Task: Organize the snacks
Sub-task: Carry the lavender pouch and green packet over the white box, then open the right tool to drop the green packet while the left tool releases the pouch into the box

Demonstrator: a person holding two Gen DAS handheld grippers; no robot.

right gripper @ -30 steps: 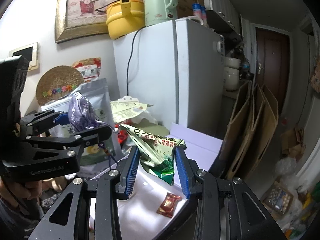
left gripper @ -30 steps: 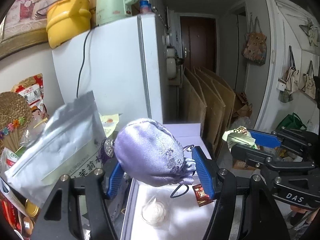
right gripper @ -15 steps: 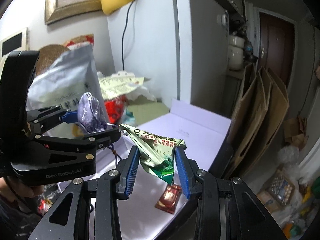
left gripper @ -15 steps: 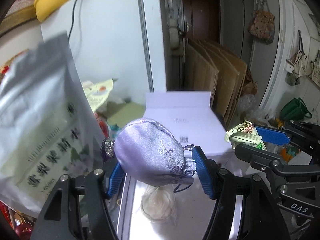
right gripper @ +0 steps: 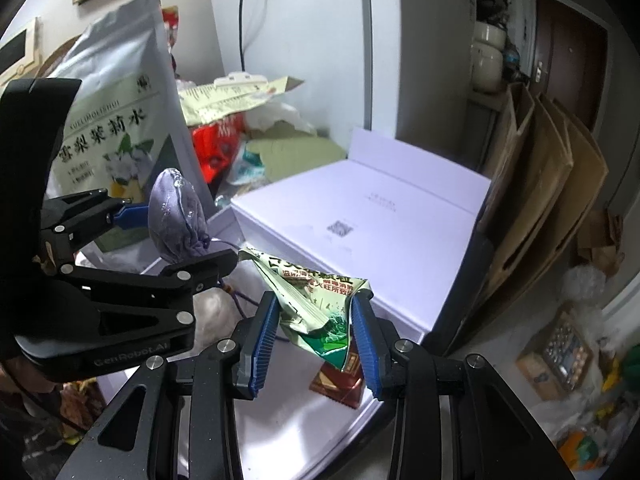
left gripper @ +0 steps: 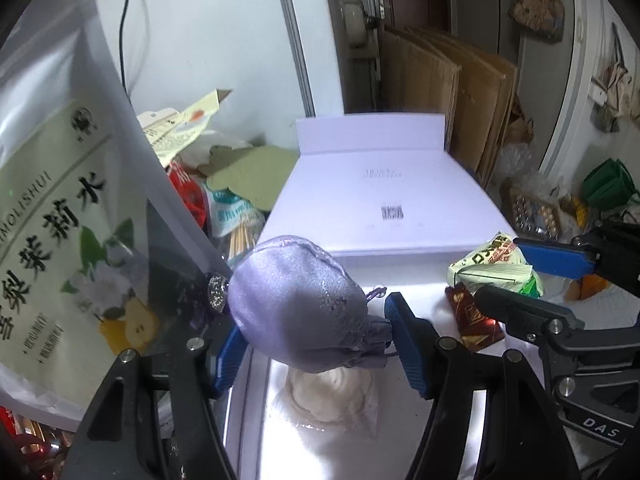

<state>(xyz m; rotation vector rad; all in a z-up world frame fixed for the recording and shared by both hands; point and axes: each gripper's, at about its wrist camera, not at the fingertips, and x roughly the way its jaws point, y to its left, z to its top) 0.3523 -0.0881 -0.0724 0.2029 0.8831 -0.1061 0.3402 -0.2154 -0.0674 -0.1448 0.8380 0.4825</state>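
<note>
My left gripper [left gripper: 316, 340] is shut on a purple satin drawstring pouch [left gripper: 300, 304], held above the open white box [left gripper: 400, 196]. Under the pouch a clear-wrapped white pastry [left gripper: 332, 390] lies on the box floor. My right gripper [right gripper: 316, 340] is shut on a crumpled green snack packet [right gripper: 316, 300], low over the box. A small dark red wrapped sweet [right gripper: 340, 384] lies right beneath the packet. In the right wrist view the left gripper [right gripper: 168, 236] with the pouch [right gripper: 176, 216] sits to the left. In the left wrist view the packet [left gripper: 492, 268] sits at the right.
A tall silver tea pouch [left gripper: 60, 208] stands close on the left. Behind it lie papers, a red bag [right gripper: 216, 148] and green card. A white fridge [left gripper: 216, 32] rises behind. Flat cardboard boxes [right gripper: 536, 200] lean at the right, with floor clutter beyond.
Both grippers have come down and tipped forward toward the white box, each keeping its load. The pastry and the red sweet now lie closer below them.
</note>
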